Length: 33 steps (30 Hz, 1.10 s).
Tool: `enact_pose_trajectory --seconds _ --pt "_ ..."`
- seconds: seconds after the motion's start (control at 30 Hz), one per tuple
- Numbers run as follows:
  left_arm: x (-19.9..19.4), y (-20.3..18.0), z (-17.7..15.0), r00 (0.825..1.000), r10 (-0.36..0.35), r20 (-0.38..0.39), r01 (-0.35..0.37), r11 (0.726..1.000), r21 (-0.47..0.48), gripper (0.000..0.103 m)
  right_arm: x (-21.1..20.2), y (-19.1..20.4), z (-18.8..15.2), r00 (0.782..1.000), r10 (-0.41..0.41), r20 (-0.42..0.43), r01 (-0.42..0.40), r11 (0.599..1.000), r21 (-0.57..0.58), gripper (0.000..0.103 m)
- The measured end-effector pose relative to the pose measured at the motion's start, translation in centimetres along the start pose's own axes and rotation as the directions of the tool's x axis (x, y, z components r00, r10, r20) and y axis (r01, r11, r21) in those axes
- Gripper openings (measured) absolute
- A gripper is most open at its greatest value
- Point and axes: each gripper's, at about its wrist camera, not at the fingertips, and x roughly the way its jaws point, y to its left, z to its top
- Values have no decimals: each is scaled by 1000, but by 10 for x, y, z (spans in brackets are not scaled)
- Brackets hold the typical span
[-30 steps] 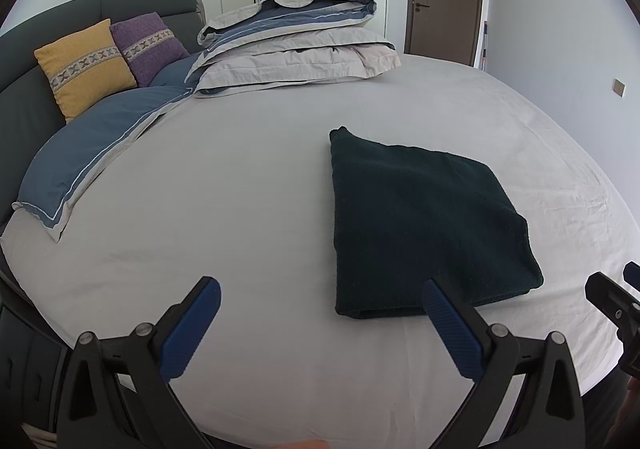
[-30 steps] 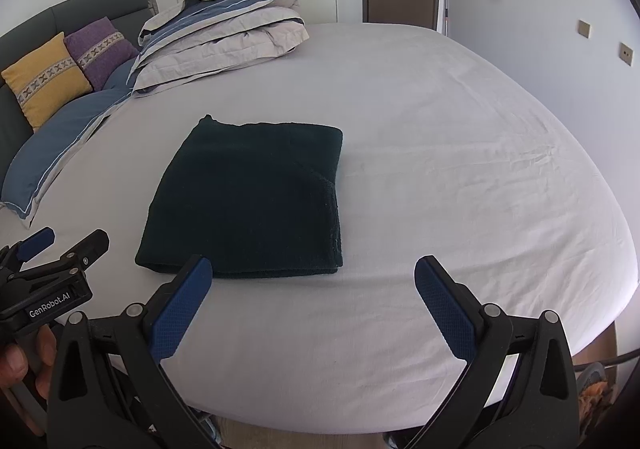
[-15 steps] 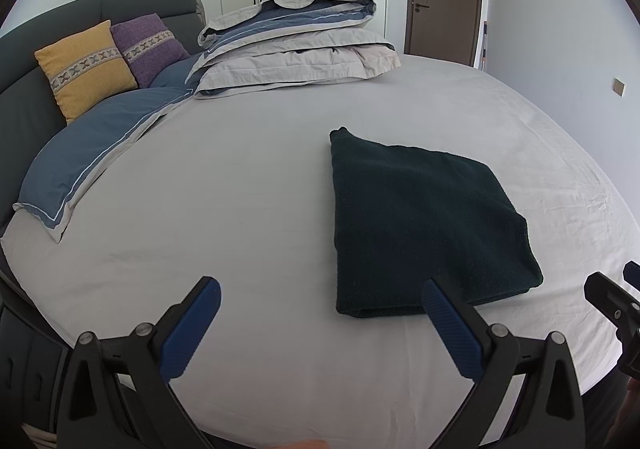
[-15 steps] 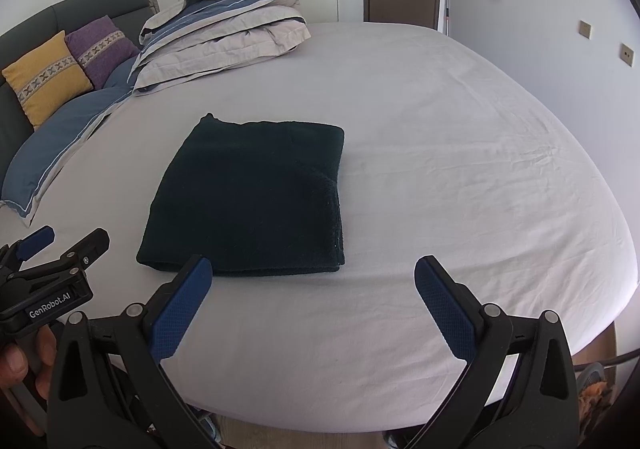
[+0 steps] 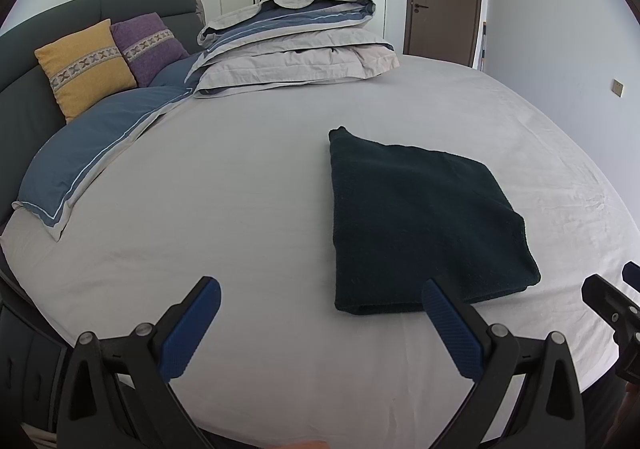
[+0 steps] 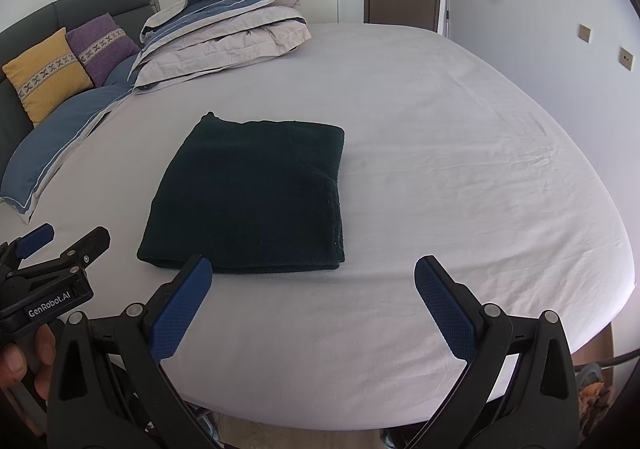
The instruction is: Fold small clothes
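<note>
Both my left hand-held gripper (image 5: 320,323) and right hand-held gripper (image 6: 314,299) hang released, empty; the dark green folded cloth (image 6: 256,193) looks finished, so I'd only square its near edge gently.

Folded cloth (image 5: 424,225) lies flat on bed (image 5: 240,209), near its front edge. Folded duvet stack (image 5: 296,49) sits behind it at bed's far side. Two cushions (image 5: 86,65) lean against headboard (image 5: 24,101) at far left, pillow (image 5: 80,153) before them.

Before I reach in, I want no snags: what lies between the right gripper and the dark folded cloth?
Only bare white sheet, as the right wrist view shows; right gripper is open, near the dark folded cloth.
</note>
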Motion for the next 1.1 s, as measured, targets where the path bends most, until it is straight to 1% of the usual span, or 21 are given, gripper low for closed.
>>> enact_pose_trajectory --seconds 1.1 --pt "-4 1 -9 1000 2 -10 -2 1000 -13 103 7 -4 -4 1000 6 -21 -6 1000 -15 103"
